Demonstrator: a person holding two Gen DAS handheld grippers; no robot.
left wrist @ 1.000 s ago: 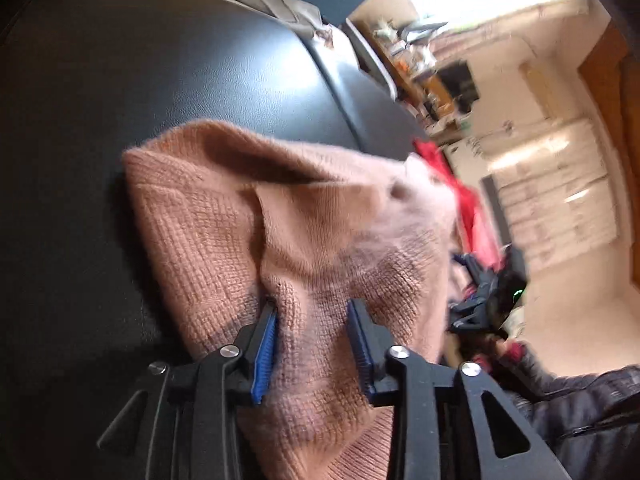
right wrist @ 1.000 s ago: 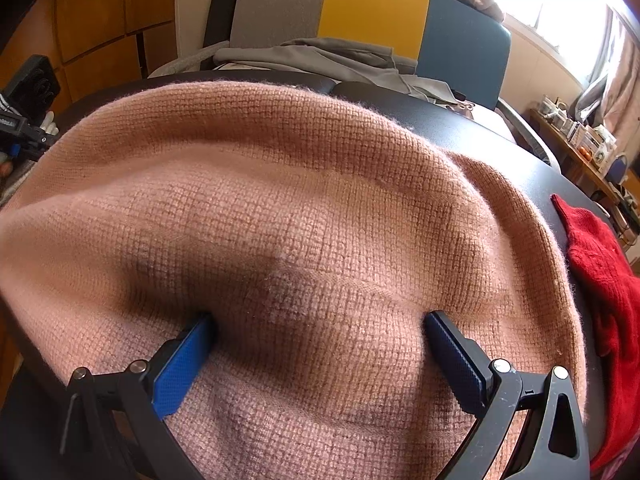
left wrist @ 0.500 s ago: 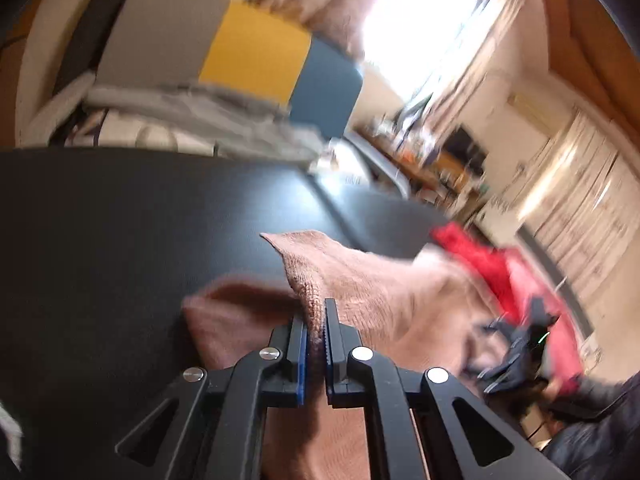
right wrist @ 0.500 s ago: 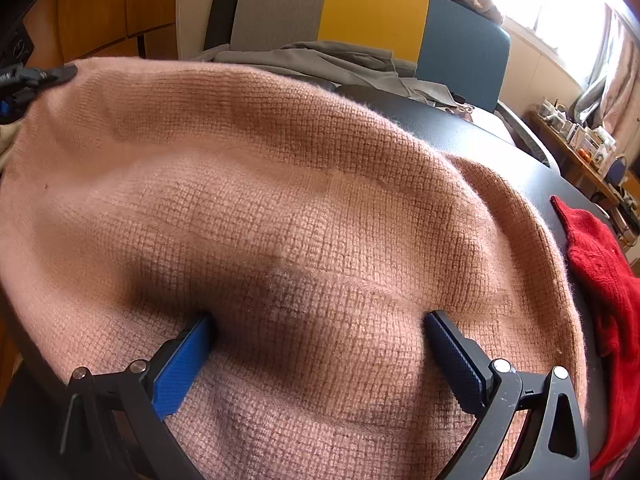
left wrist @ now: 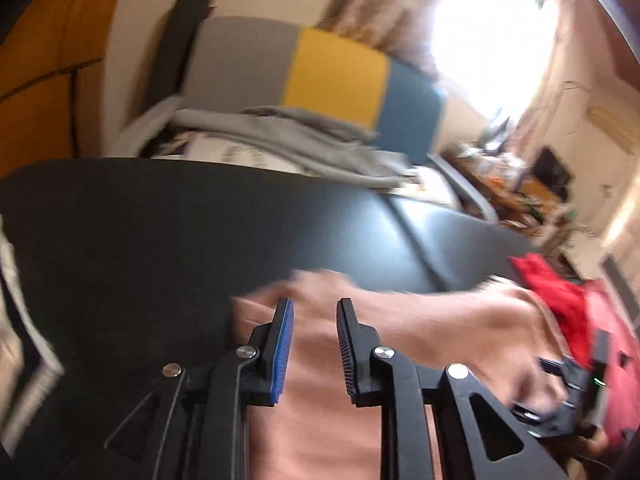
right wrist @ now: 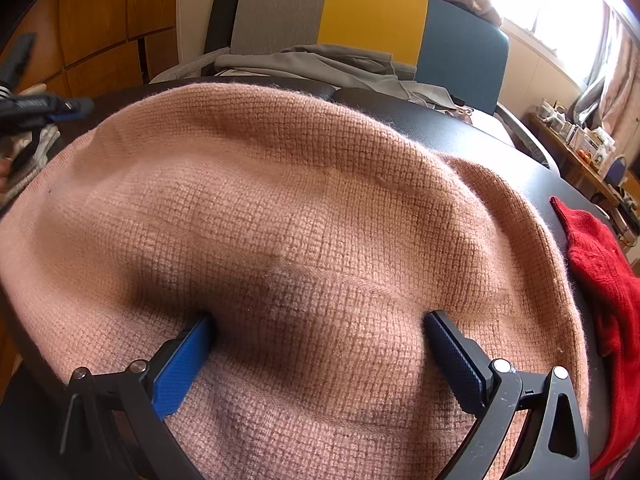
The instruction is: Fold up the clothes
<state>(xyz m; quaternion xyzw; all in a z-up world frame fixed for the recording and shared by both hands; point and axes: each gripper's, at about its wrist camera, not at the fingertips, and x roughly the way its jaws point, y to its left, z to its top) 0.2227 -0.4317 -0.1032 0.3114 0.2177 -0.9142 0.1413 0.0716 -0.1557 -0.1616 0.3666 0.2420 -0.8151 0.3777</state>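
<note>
A pink knit sweater (right wrist: 300, 180) lies spread on the black table (right wrist: 500, 148). My right gripper (right wrist: 319, 318) stands wide open, both fingertips pressed down into the knit, which bulges between them. My left gripper (left wrist: 314, 304) hovers above the sweater's (left wrist: 420, 320) left edge; its jaws are opening, a narrow gap between the blue pads, and no fabric is pinched. The right wrist view shows that left gripper (right wrist: 80, 106) off the cloth at the far left. The left wrist view is blurred by motion.
A red garment (right wrist: 600, 264) lies on the table right of the sweater, also seen as a red garment (left wrist: 560, 292). Behind the table stands a grey, yellow and blue chair (right wrist: 372, 12) with grey clothing (right wrist: 320, 64) piled on it. A cluttered shelf is at far right.
My left gripper shut on the sweater's left edge, lifted it, then let go and rose clear. The lifted fold has dropped flat again. The right gripper has stayed put.
</note>
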